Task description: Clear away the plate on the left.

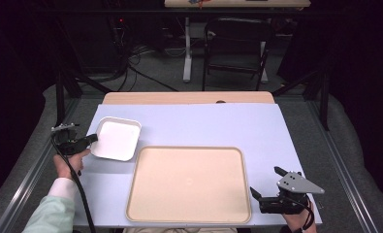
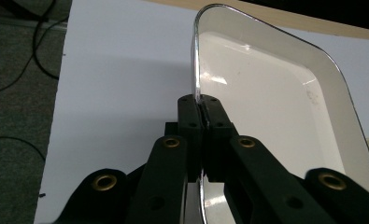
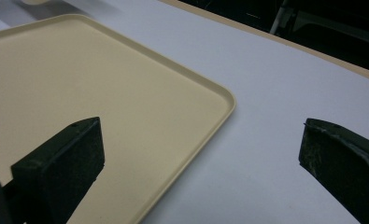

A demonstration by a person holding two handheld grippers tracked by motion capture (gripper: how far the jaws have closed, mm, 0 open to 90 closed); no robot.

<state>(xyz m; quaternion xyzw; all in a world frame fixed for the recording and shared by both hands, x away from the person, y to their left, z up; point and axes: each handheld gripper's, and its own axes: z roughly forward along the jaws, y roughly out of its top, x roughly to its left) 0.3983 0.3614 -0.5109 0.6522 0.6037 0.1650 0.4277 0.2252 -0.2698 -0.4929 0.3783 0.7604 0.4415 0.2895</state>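
A white square dish (image 1: 115,139) hangs tilted over the pale blue table top at the left, its near rim pinched by my left gripper (image 1: 93,139). In the left gripper view the black jaws of the left gripper (image 2: 201,114) are shut on the rim of the white dish (image 2: 266,93), whose inside is bare. A large beige tray (image 1: 189,184) lies flat in the middle of the table. My right gripper (image 1: 265,183) rests at the tray's right front corner, jaws wide open. In the right gripper view the right gripper (image 3: 201,154) frames the corner of the beige tray (image 3: 102,93), nothing between the jaws.
The pale blue mat (image 1: 218,126) covers a wooden table (image 1: 189,97). A black chair (image 1: 237,48) and a table leg (image 1: 187,48) stand on the floor beyond. Cables (image 1: 126,63) lie on the floor at the back left. Metal frame rails (image 1: 344,165) flank the table.
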